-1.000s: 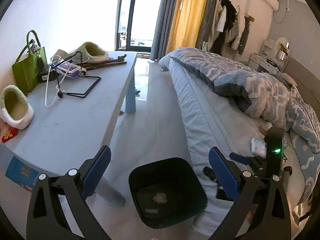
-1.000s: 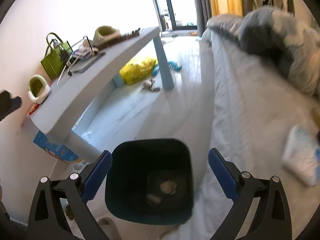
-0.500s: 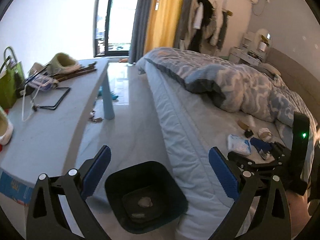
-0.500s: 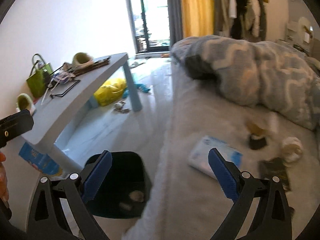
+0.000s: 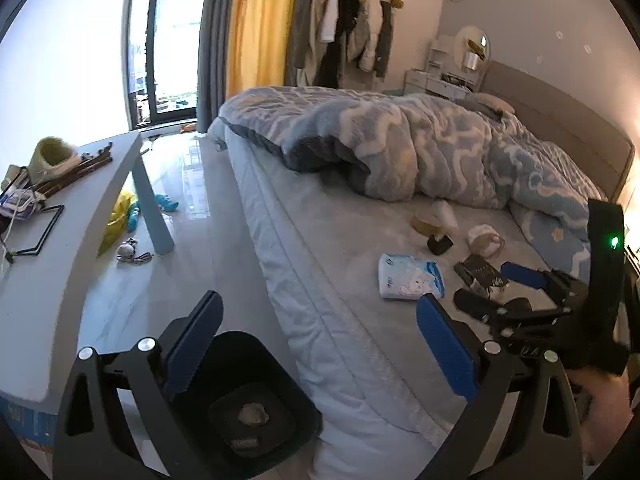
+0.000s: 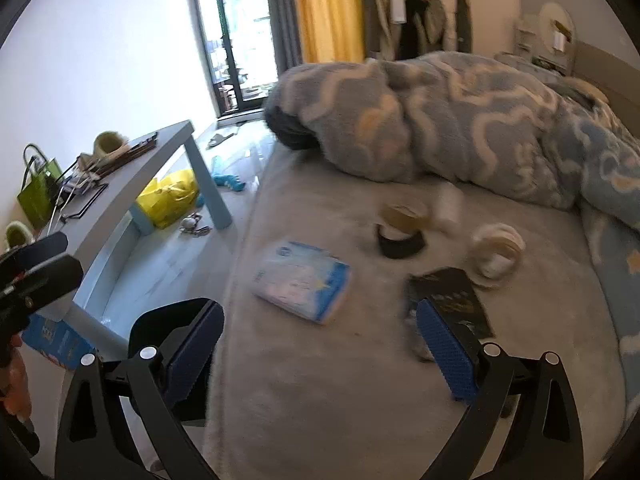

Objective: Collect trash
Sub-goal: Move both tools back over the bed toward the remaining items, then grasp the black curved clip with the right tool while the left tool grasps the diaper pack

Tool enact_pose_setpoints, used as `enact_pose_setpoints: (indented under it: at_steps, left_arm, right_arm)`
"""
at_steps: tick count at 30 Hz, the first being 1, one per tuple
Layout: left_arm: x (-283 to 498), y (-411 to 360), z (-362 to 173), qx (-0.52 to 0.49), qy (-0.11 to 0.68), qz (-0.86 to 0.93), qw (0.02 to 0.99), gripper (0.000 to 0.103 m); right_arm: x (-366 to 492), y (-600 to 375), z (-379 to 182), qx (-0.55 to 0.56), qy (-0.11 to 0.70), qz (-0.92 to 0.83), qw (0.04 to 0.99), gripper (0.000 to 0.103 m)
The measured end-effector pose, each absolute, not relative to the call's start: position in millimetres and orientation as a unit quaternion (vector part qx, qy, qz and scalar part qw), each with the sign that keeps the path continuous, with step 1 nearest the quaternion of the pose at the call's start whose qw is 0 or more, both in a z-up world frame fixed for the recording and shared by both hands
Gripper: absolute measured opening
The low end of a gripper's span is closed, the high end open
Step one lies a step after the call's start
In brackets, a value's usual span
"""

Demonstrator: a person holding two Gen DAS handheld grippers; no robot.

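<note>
Black bin on floor beside bed | we hold both hand-held grippers, left and right, wide open, empty | tissue pack on bed

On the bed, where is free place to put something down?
Bare mattress lies between the tissue pack and the near edge, and along the side toward the floor. Crowded: around the black packet and tape rolls.

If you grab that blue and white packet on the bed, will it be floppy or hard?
Probably soft: the blue and white packet looks like a puffy plastic wrapper, so it would likely squash between the fingers. It lies flat on the bed, so it shouldn't roll. The plastic might be a bit slippery.
</note>
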State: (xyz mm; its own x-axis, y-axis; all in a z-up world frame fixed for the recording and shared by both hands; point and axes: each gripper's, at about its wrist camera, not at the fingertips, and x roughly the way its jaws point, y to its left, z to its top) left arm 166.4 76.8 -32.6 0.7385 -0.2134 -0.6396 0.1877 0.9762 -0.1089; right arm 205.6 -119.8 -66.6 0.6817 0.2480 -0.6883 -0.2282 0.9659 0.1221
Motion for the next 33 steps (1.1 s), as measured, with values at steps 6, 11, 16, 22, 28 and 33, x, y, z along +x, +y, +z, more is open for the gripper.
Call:
enact_pose_setpoints:
  at_steps: [6, 11, 16, 22, 28, 33]
  left_arm:
    - [173.1, 59.9, -39.9, -0.006, 0.351, -0.121, 0.928, 0.098]
    - [178.6, 47.6, -43.8, -0.004, 0.351, -0.124, 0.928, 0.099]
    - [183.8, 35.2, -46.2, -0.006, 0.35, -0.133, 0.927, 0.099]
    - [190.4, 22.3, -52.3, -0.001, 0.354, -0.141, 0.925, 0.099]
    - [198.7, 9.7, -62.6, 0.007, 0.365, -0.146, 0.919, 0.099]
    - [205.5, -1.9, -71.6, 0.01, 0.376, -0.148, 0.915, 0.099]
  right_arm:
    - [204.1, -149.7, -73.8, 0.026, 0.387, 0.103, 0.916, 0.098]
    - [201.3, -168.7, -89.0, 0.034, 0.399, 0.073, 0.913, 0.098]
    - [195.1, -188.9, -98.7, 0.041, 0.395, 0.032, 0.917, 0.098]
    - [195.7, -204.6, -119.8, 0.075, 0.417, 0.035, 0.905, 0.098]
    - [195.8, -213.7, -125.8, 0.086, 0.425, 0.038, 0.9, 0.077]
    - [198.3, -220.6, -125.4, 0.09, 0.425, 0.05, 0.899, 0.067]
